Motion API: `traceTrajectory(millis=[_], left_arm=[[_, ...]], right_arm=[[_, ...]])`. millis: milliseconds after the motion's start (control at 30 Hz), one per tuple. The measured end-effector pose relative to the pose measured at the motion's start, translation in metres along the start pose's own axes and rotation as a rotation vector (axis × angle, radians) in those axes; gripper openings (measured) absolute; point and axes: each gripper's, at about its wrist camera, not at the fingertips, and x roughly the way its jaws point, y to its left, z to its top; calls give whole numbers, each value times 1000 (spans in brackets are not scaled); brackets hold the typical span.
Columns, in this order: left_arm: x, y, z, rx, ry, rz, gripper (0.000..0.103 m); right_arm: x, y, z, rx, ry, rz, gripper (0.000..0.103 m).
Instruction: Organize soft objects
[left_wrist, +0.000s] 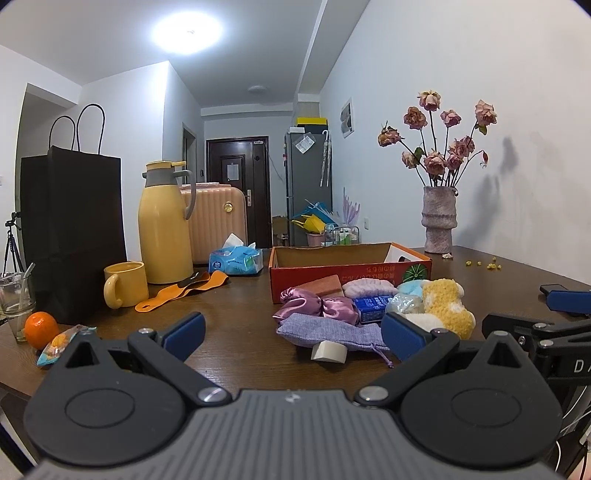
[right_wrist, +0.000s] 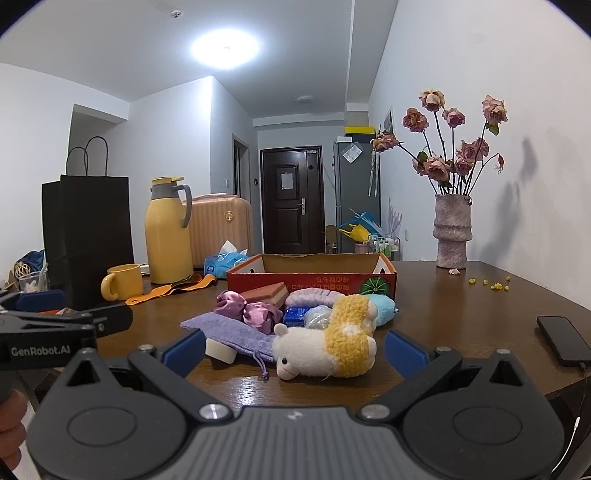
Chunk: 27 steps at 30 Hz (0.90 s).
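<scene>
My left gripper (left_wrist: 293, 332): fingers spread wide, empty, low centre frame. My right gripper (right_wrist: 295, 349) likewise apart, alpaca plush (right_wrist: 325, 349) lying between fingertips, untouched. Purple pouch (right_wrist: 229, 330) left of plush; soft pile mid-frame, cardboard box (right_wrist: 310, 278) just behind.

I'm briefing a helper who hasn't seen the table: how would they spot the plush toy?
Find the orange cardboard box mid-table; a pile of soft things lies in front of it. The plush toy is at the pile's near right edge, lying on its side: the only fluffy animal, white-faced with a yellow woolly body.
</scene>
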Motion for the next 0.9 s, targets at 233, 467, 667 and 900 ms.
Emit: traceTrajectory(millis=[233,467,667,900], left_arm=[[0,-1,0,0,0,1,103],[1,-1,0,1,2,-1,103],[1,-2,-1,1,3,1,103],[1,-1,-1,-1,3,1,103]], right_arm=[[0,-1,0,10,0,-1,103],[2,-7,2,40,12,15,103],[3,-6,1,28,17,11,103],[1,-5,1,22,8,24,103]])
